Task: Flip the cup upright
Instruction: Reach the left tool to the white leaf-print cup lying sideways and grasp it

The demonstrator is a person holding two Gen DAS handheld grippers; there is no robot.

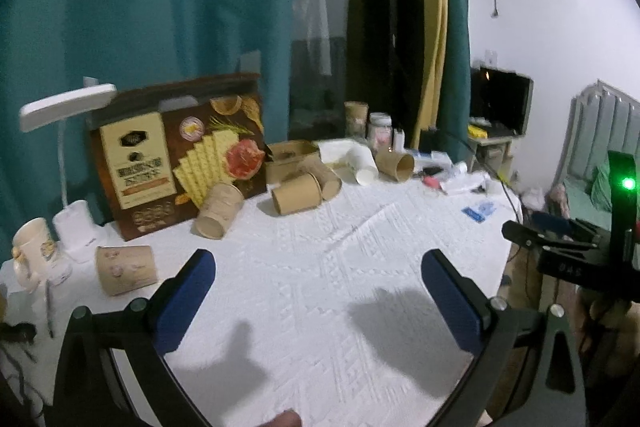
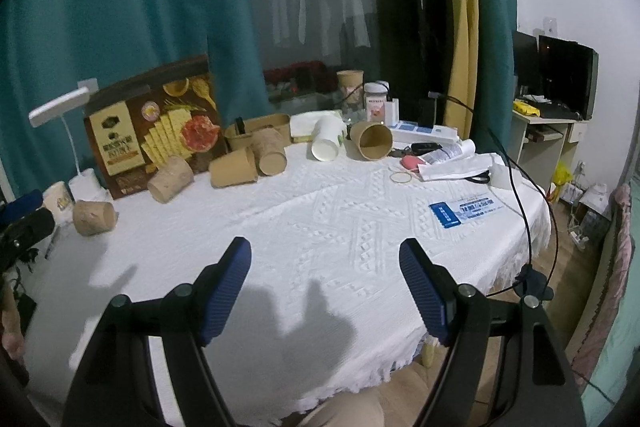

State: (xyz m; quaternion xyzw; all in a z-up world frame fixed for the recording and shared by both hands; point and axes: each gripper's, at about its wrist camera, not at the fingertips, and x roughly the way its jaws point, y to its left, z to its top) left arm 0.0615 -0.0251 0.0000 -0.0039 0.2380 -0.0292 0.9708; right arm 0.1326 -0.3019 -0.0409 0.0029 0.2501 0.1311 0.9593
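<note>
Several brown paper cups lie on their sides on the white tablecloth: one at the left, one by the box, two in the middle, one at the back. A white cup also lies on its side. My left gripper is open and empty above bare cloth. My right gripper is open and empty, short of the cups. Its body shows at the right edge of the left wrist view.
A cracker box stands at the back left beside a white lamp and a mug. Jars, a power strip, keys, papers and a blue card lie at the right. A black cable hangs over the table edge.
</note>
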